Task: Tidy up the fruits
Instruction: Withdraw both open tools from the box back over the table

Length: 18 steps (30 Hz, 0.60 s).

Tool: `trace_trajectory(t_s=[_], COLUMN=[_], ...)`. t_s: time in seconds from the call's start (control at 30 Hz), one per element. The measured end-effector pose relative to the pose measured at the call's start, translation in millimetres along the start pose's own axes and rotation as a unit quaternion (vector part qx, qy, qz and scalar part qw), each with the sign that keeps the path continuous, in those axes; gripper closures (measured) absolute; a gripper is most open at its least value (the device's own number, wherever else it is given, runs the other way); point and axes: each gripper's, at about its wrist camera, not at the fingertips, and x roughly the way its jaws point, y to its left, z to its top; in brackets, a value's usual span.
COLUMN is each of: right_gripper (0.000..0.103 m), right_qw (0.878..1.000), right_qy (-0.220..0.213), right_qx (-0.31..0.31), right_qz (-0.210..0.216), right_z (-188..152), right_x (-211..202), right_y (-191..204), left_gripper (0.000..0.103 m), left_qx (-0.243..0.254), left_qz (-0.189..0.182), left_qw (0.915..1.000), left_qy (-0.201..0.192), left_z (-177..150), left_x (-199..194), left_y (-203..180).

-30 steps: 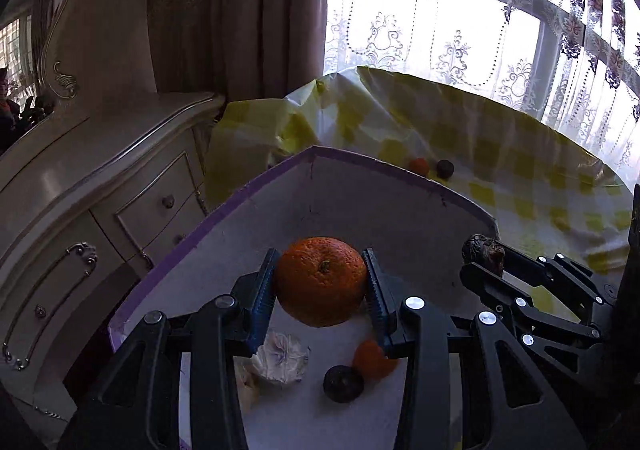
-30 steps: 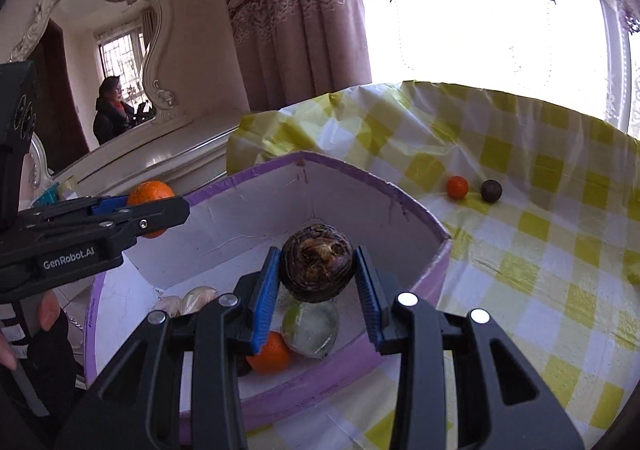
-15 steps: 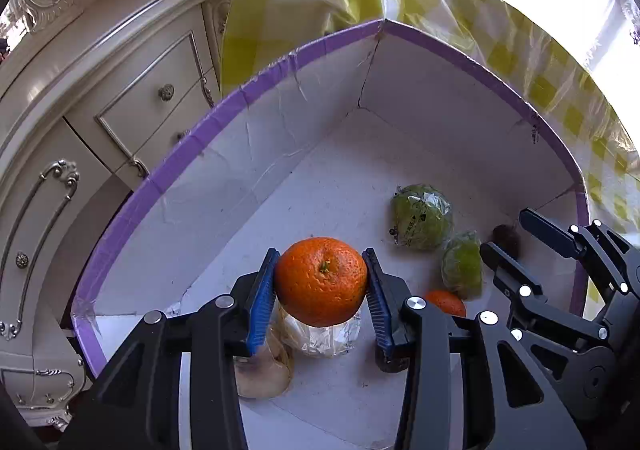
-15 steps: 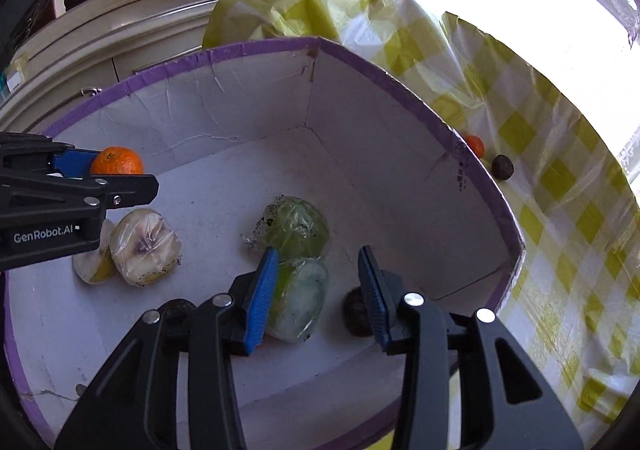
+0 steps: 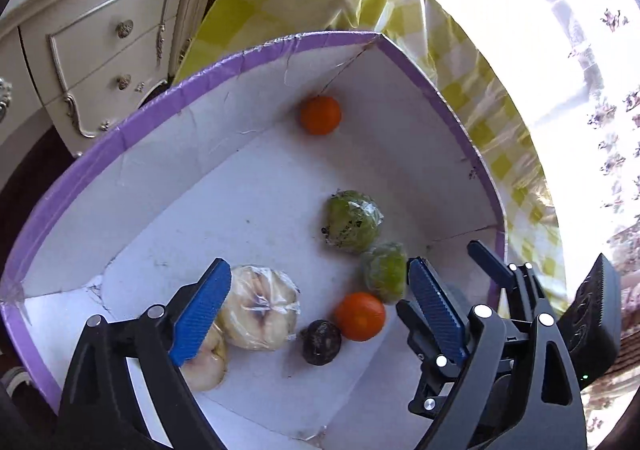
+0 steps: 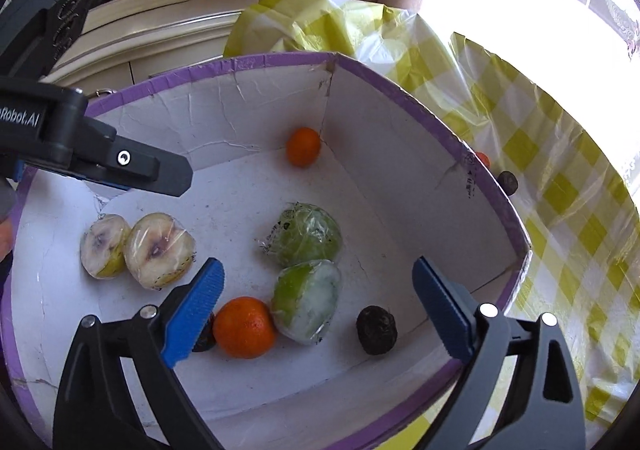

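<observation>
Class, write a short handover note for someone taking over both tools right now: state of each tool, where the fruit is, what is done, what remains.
Left tool: open, empty, over the box.
Right tool: open, empty, over the box.
In the purple-rimmed box: one orange in the far corner, another orange near the front, two wrapped green fruits, two wrapped pale halves on the left, a dark fruit at the front right, another dark one beside the near orange.
Done: these fruits are boxed.
Left: a small orange fruit and a dark round fruit lie on the checked tablecloth behind the box.
</observation>
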Motion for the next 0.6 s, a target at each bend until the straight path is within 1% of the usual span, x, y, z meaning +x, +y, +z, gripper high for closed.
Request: trace_trajectory(t_s=[0.07, 0.13, 0.17, 0.23, 0.27, 0.3, 0.33, 0.37, 0.4, 0.43, 0.47, 0.5, 0.53, 0.57, 0.6], right_gripper=[0.007, 0.007, 0.007, 0.007, 0.006, 0.003, 0.002, 0.002, 0.002, 0.001, 0.001, 0.001, 0.001, 0.001, 0.001], right_qw=[1.0, 0.998, 0.995, 0.985, 0.978, 0.97, 0.961, 0.952, 0.943, 0.934, 0.926, 0.918, 0.912, 0.906, 0.899], right_qy=[-0.017, -0.046, -0.073, -0.134, -0.167, -0.2, -0.228, -0.25, -0.264, -0.272, -0.273, -0.266, -0.251, -0.232, -0.218], right_qx=[0.015, 0.035, 0.047, 0.074, 0.092, 0.112, 0.135, 0.161, 0.189, 0.222, 0.256, 0.29, 0.323, 0.353, 0.378], right_qz=[0.012, 0.028, 0.042, 0.075, 0.085, 0.085, 0.08, 0.076, 0.072, 0.065, 0.054, 0.037, 0.016, -0.007, -0.029], right_z=[-1.5, -3.6, -5.1, -10.1, -14.5, -20.1, -28.0, -37.1, -48.3, -60.6, -73.8, -87.4, -101.5, -116.4, -131.9], right_x=[-5.3, -16.4, -26.4, -50.6, -63.2, -74.8, -84.9, -92.2, -97.5, -101.1, -102.2, -101.9, -99.8, -98.0, -97.3], right_y=[-6.9, -16.7, -23.6, -41.4, -52.6, -65.4, -79.5, -95.1, -112.8, -132.6, -152.7, -173.0, -191.9, -209.2, -223.8], left_gripper=[0.016, 0.016, 0.016, 0.016, 0.014, 0.014, 0.013, 0.011, 0.011, 0.011, 0.011, 0.011, 0.011, 0.011, 0.011], left_qx=[-0.001, 0.015, 0.026, 0.059, 0.083, 0.11, 0.137, 0.162, 0.186, 0.211, 0.24, 0.275, 0.31, 0.345, 0.376], left_qz=[-0.019, -0.012, -0.008, 0.003, 0.012, 0.023, 0.037, 0.059, 0.089, 0.122, 0.15, 0.181, 0.226, 0.276, 0.313], left_qw=[0.9997, 0.9989, 0.9977, 0.9928, 0.9885, 0.9826, 0.975, 0.965, 0.9517, 0.9356, 0.9178, 0.8973, 0.8709, 0.8377, 0.804], left_qy=[-0.017, -0.043, -0.061, -0.104, -0.125, -0.148, -0.171, -0.198, -0.227, -0.256, -0.278, -0.294, -0.307, -0.321, -0.338], left_z=[-2.4, -4.3, -6.1, -9.4, -12.5, -16.3, -22.0, -29.0, -37.2, -47.0, -58.1, -69.8, -80.7, -94.3, -108.3], left_x=[-6.2, -16.2, -23.3, -38.4, -46.1, -53.0, -58.6, -62.8, -64.5, -63.3, -58.9, -50.9, -38.9, -23.4, -8.4], left_y=[-0.5, -8.9, -16.6, -40.5, -56.4, -74.0, -93.5, -114.6, -137.0, -160.2, -184.1, -208.2, -231.8, -255.8, -276.5])
